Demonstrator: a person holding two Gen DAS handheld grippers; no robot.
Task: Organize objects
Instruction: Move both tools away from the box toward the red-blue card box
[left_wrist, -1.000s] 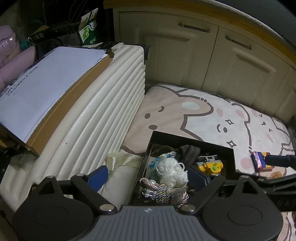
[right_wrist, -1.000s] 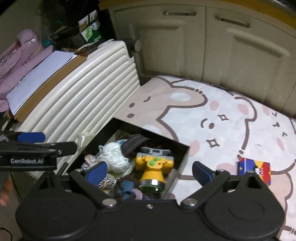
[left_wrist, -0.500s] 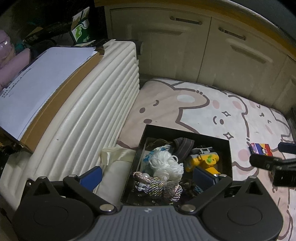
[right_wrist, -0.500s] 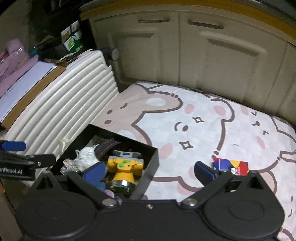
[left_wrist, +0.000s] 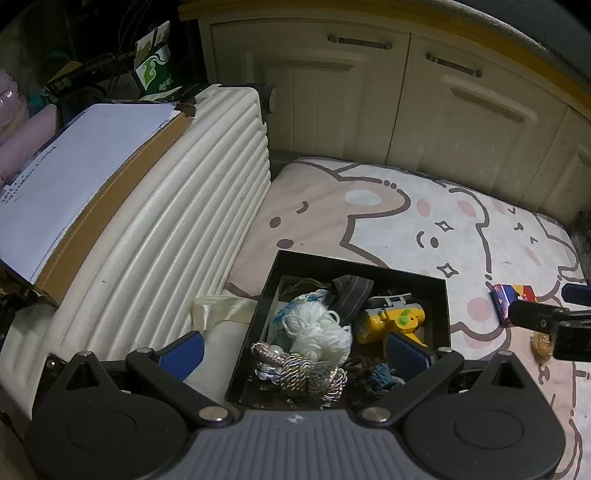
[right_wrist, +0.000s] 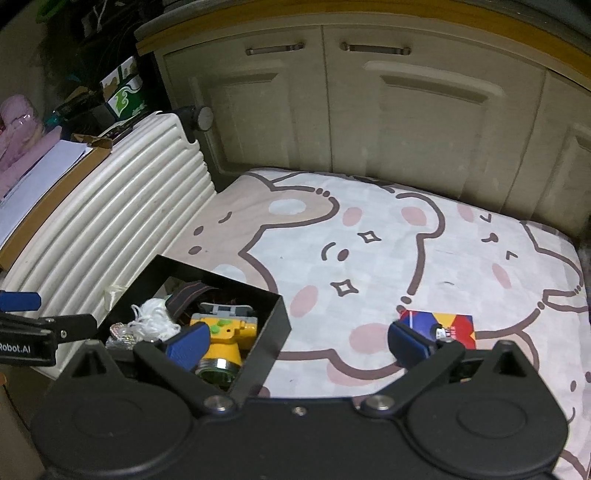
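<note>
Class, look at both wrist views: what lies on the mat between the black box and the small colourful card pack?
Nothing: between the black box and the card pack only bare cartoon mat shows, clearest in the right wrist view.

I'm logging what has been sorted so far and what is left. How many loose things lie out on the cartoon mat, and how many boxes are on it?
Black box holding sorted items: 1
Colourful small packet loose on the mat: 1
Small golden-brown item loose on the mat, too unclear to identify: 1
Total: 3

Dim room — cream cabinet doors (right_wrist: 424, 122).
</note>
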